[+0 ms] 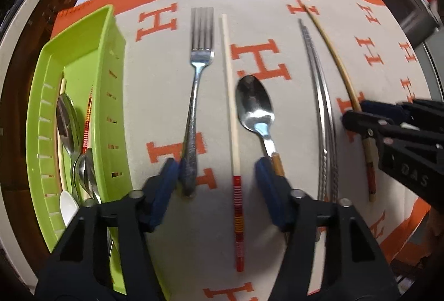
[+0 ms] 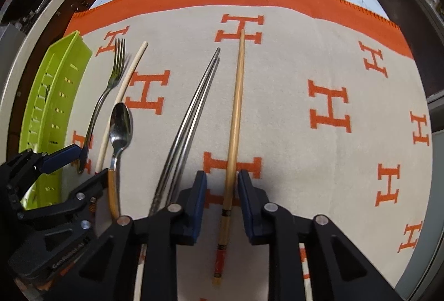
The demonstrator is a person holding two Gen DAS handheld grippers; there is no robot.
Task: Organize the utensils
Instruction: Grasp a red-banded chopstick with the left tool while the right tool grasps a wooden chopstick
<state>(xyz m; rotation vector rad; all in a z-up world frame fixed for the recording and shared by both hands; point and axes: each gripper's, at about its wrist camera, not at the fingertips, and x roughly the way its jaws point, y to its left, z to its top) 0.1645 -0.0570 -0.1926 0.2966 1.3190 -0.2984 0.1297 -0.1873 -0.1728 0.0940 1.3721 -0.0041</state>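
Bench cloth (image 2: 277,112), laid out: fork (image 1: 195,95), white chopstick (image 1: 231,106), spoon (image 1: 255,106), steel chopstick pair (image 2: 188,128), bamboo chopstick (image 2: 236,112). Green tray (image 1: 111,95), left, holds spoons. Left tool (image 1: 217,181): apart, straddling the white chopstick. Right tool (image 2: 222,190): apart, flanking the bamboo chopstick.

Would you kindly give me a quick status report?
Left gripper open, straddling white chopstick. Right gripper open around bamboo chopstick. Green tray part filled. Nothing blocking.
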